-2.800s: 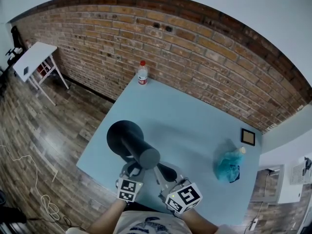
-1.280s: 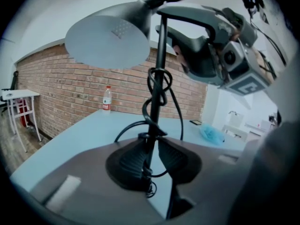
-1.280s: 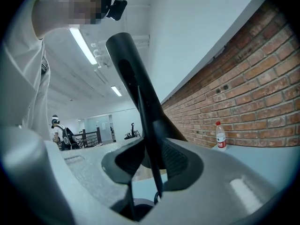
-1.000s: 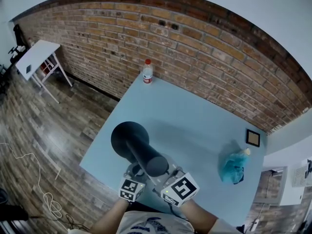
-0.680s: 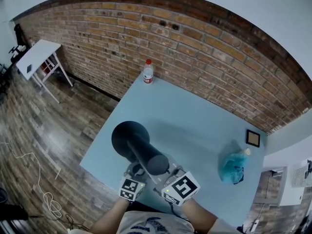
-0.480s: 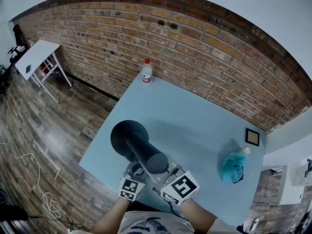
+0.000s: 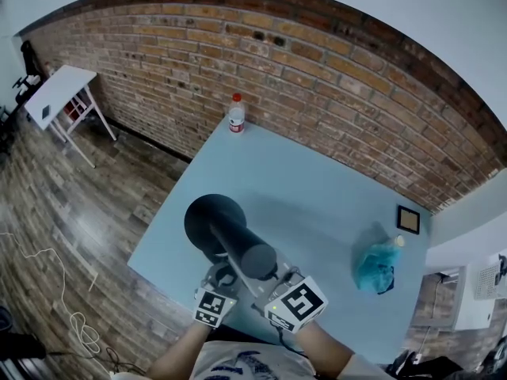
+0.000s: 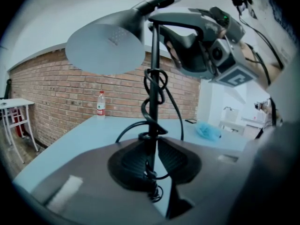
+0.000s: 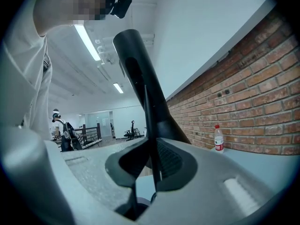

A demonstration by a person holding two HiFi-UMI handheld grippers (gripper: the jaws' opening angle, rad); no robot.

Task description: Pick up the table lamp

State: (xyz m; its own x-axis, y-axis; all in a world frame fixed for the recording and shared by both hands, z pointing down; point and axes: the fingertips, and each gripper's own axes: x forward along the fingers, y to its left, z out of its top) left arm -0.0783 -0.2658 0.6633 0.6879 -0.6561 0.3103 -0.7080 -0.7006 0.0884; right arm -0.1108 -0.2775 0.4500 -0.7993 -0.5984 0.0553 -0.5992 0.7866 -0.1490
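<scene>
**Grasp phase of the lift.** The table lamp (image 7: 230, 240) stands near the left front edge of the light blue tabletop (image 7: 317, 196), directly in front of the person. Both grippers are brought up to its upright stem (image 8: 154, 78).

- **Left gripper:** the left gripper (image 8: 151, 146) has the stem between its pads low down, just under the wound cord (image 8: 161, 93).
- **Right gripper:** the right gripper (image 9: 151, 146) takes the same stem higher up, beneath the neck of the shade (image 8: 105, 48).
- **Jaws:** both pairs have just been closing and stand narrow about the stem. A sliver of gap shows beside it in each gripper view, so the pads are judged near to contact, not yet clamped.
- **Done:** approach and alignment of both grippers.
- **Left to do:** the final squeeze and the lift itself. Nothing shows the lamp off the tabletop, though its base is largely hidden under the grippers in the head view.

**Materials and shapes.**

- **Stem:** a thin, rigid, dark rod, presumably metal.
- **Shade:** a flared cone, matt black outside and pale grey inside, narrowing into a long tubular neck.
- **Cord:** glossy black and pliable, looped loosely round the stem.
- **Gripper pads:** dark, with a finely ribbed face.
- **Tabletop:** smooth and matt.
- **Background:** a clear plastic bottle (image 7: 235, 114) with a red cap stands by the rough brick wall (image 7: 333, 77).
</scene>
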